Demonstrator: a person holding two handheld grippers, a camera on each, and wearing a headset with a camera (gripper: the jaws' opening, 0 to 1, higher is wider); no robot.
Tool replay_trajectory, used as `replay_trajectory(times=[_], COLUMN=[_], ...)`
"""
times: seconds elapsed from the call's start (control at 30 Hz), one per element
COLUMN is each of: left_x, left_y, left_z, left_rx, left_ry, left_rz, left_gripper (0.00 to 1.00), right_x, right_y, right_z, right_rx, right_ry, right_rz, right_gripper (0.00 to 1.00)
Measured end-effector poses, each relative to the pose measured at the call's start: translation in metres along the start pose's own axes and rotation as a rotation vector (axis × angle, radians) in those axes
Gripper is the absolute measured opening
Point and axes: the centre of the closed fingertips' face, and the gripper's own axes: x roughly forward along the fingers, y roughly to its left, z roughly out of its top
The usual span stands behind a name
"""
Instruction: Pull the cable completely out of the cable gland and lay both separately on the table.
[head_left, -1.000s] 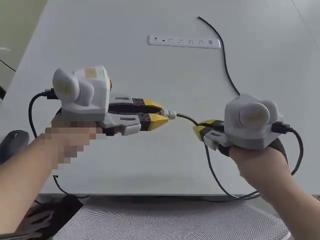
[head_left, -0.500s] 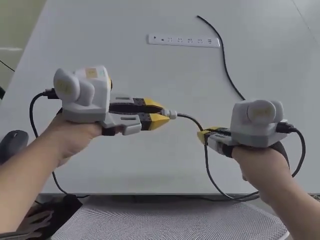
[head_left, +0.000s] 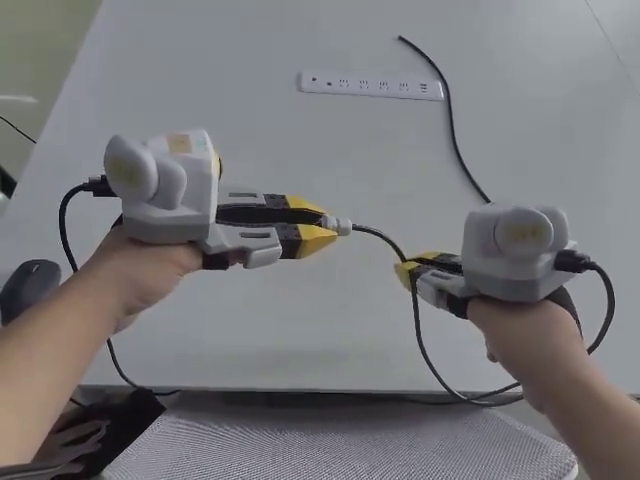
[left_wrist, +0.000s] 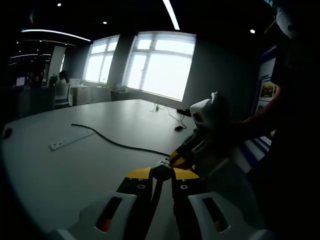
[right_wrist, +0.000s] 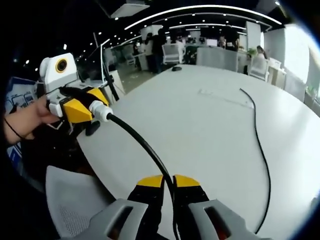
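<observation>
Cable (right_wrist: 145, 145) clamped in right gripper (right_wrist: 168, 181); cable gland (right_wrist: 100, 111), plainest in right gripper view, clamped in left gripper (left_wrist: 161, 174).

We are sitting in an open office: beyond the white table (right_wrist: 210, 130) we are seeing chairs (right_wrist: 172, 54), ceiling light strips (right_wrist: 200, 8) and tall windows (left_wrist: 160, 65); a power strip (head_left: 372, 86) is lying on it.
</observation>
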Motion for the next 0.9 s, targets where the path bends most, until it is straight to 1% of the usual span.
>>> replay_trajectory(times=[0.03,0.07,0.17,0.2,0.27,0.33,0.37,0.47,0.5,0.6,0.67,0.73,0.83,0.9], left_x=[-0.001,-0.001,-0.002,-0.002,-0.001,-0.001,-0.001,0.0,0.001,0.002,0.002,0.002,0.002,0.002], left_y=[0.001,0.001,0.001,0.001,0.001,0.001,0.0,-0.001,-0.001,-0.002,-0.002,-0.003,-0.003,-0.005], left_z=[-0.001,-0.002,-0.003,-0.003,-0.003,-0.003,-0.003,-0.001,-0.001,0.0,0.0,-0.001,-0.001,-0.001], left_rx=[0.001,0.001,0.0,-0.002,-0.002,-0.004,-0.004,-0.001,-0.003,-0.002,-0.005,-0.007,-0.01,-0.01], left_ry=[0.002,0.006,0.008,0.007,0.008,0.009,0.009,0.006,0.006,0.006,0.007,0.01,0.009,0.009], left_rz=[0.004,0.006,0.011,0.009,0.011,0.012,0.011,0.008,0.009,0.009,0.01,0.01,0.012,0.012], left_gripper=[0.15,0.15,0.15,0.15,0.15,0.15,0.15,0.15,0.15,0.15,0.15,0.15,0.15,0.15], right_x=[-0.002,-0.004,-0.007,-0.01,-0.012,-0.012,-0.013,-0.013,-0.012,-0.011,-0.011,-0.01,-0.01,-0.01], right_y=[0.002,0.004,0.012,0.018,0.031,0.036,0.04,0.049,0.05,0.052,0.053,0.054,0.057,0.059], right_z=[0.006,0.009,0.02,0.027,0.037,0.046,0.052,0.062,0.065,0.064,0.065,0.061,0.058,0.058], right_rx=[-0.024,-0.045,-0.116,-0.156,-0.208,-0.262,-0.301,-0.377,-0.412,-0.478,-0.536,-0.553,-0.595,-0.641], right_ry=[-0.021,-0.024,-0.048,-0.06,-0.076,-0.087,-0.1,-0.112,-0.115,-0.096,-0.105,-0.093,-0.092,-0.1], right_rz=[0.004,0.002,0.019,0.028,0.059,0.048,0.046,0.048,0.037,0.03,0.024,0.028,0.034,0.032], right_gripper=[0.05,0.08,0.14,0.15,0.17,0.18,0.17,0.17,0.17,0.15,0.13,0.12,0.11,0.09])
